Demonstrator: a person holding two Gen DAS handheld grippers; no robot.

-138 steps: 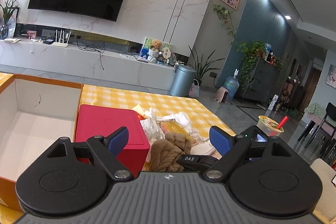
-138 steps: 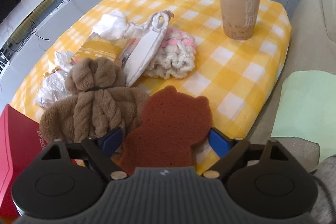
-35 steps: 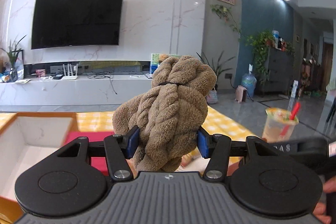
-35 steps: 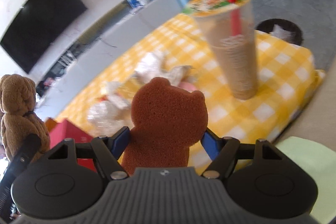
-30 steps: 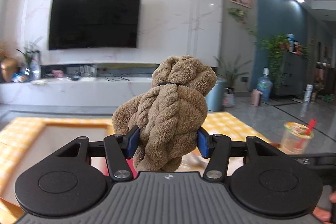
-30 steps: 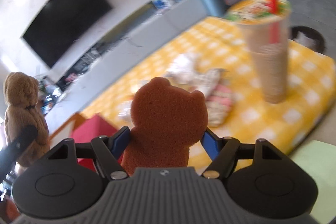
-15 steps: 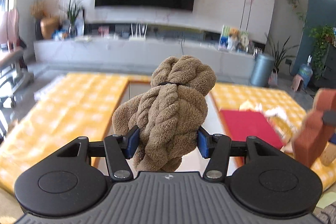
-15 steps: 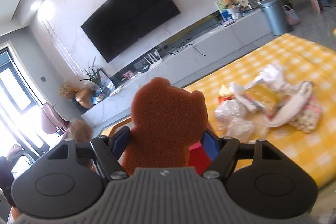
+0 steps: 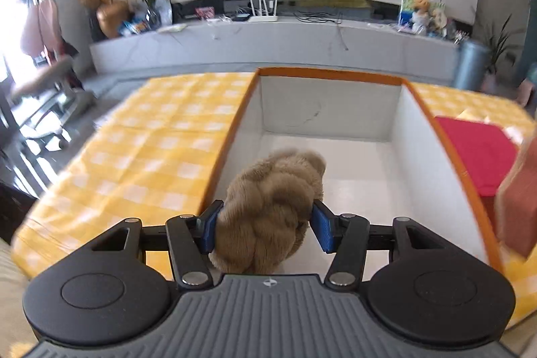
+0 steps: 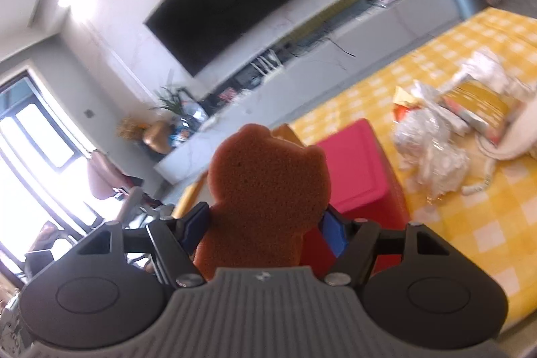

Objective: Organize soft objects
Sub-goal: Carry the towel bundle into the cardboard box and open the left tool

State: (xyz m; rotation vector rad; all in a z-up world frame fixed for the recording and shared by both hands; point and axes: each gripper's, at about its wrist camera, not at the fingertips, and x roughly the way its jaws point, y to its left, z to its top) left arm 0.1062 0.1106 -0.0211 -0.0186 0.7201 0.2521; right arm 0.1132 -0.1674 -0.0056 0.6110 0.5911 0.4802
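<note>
**Two soft toys gripped over the yellow-checked counter**

The left tool (image 9: 266,230) is clamping the tan plush knot (image 9: 273,210) between its blue pads (image 9: 323,228), both of them pressing into the fur. The plush is hanging over the open box (image 9: 419,136), a white-walled carton with an orange rim, and is sitting above the box's near left corner; whether it is touching the box floor is hard to tell from this angle. The box is standing on the counter (image 9: 151,150), which is wearing a yellow-checked cloth, and the red lid (image 9: 476,153) is lying just beside the box's right wall.

The right tool (image 10: 265,230) is squeezing the brown bear-shaped sponge (image 10: 268,187) by its lower body, holding it upright with the ears pointing up. In the left wrist view the sponge is showing as a blurred brown block at the right edge, beside the box's right rim. Behind the sponge, the red lid is lying flat, and toward the counter's far right side a heap of crumpled plastic wrappers (image 10: 433,156) is resting on the cloth.
</note>
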